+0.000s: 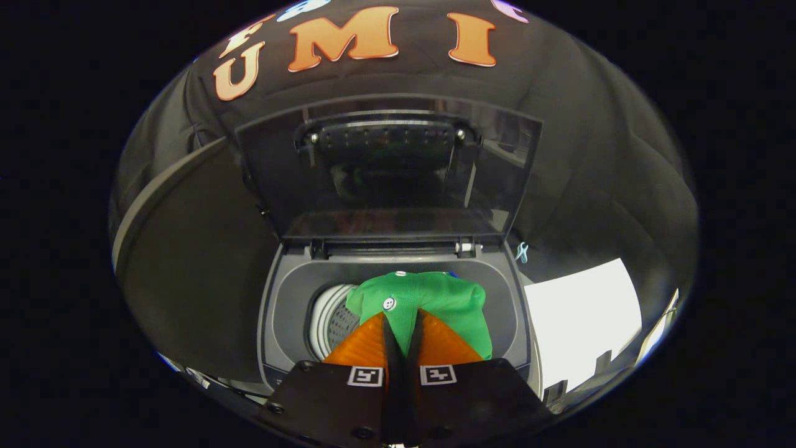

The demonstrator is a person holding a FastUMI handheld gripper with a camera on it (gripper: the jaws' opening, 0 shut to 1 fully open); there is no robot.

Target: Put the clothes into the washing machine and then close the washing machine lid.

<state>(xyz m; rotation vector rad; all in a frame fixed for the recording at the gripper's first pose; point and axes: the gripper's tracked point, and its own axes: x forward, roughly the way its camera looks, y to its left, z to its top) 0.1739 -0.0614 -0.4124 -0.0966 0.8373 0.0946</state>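
Observation:
A green garment (pixel 435 305) with a white button hangs from my gripper (pixel 401 330), whose two orange fingers (pixel 357 348) are pressed together on the cloth. It hangs right over the mouth of the grey top-loading washing machine (pixel 286 311). The white perforated drum (pixel 333 320) shows below and to the left of the garment. The machine's dark see-through lid (pixel 385 174) stands upright, swung back beyond the opening.
A bright white surface (pixel 581 317) lies to the right of the machine. A curved dark panel (pixel 186 261) with a pale rim rises on the left. Black cloth wall stands behind the lid.

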